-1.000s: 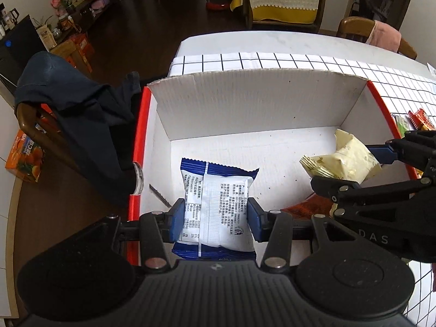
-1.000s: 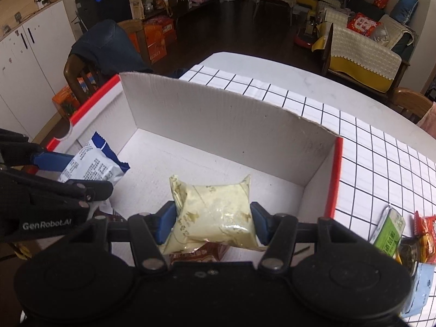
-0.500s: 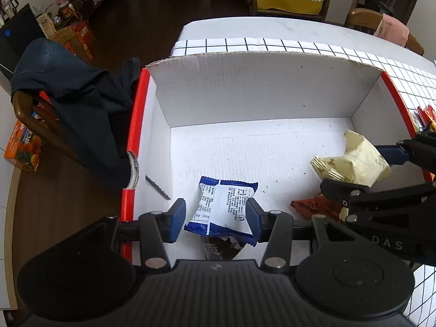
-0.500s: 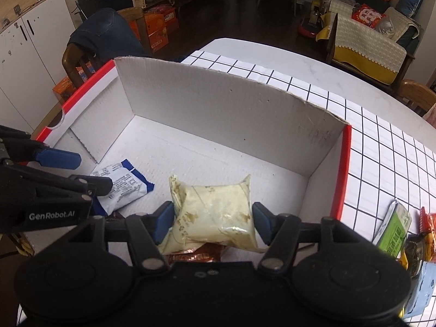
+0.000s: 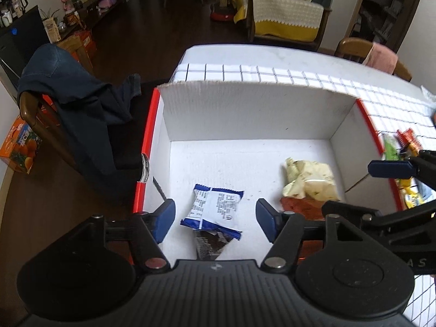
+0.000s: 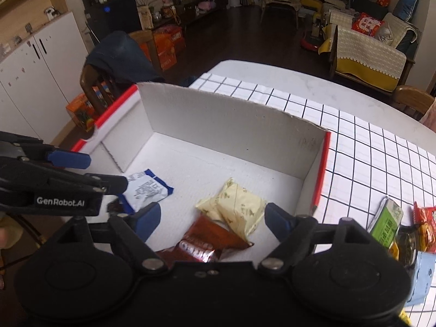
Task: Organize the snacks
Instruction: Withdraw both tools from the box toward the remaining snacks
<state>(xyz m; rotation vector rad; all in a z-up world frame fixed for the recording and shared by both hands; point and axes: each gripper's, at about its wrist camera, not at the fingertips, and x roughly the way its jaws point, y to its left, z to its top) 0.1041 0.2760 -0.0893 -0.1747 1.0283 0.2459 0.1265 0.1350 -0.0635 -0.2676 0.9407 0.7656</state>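
Left gripper (image 5: 215, 218) is spread above the blue pack (image 5: 214, 208); right gripper (image 6: 212, 219) is spread over the yellow pack (image 6: 235, 208).

Box (image 5: 245, 114) floor's far half lies free; packets (image 5: 215, 212) crowd the near edge.

Floor (image 5: 152, 35): dark wood.
Sofa (image 5: 286, 16): cream-and-yellow cover.
Cabinets (image 6: 35, 81): white.
Chair (image 5: 41, 114): wooden, dark garment draped.
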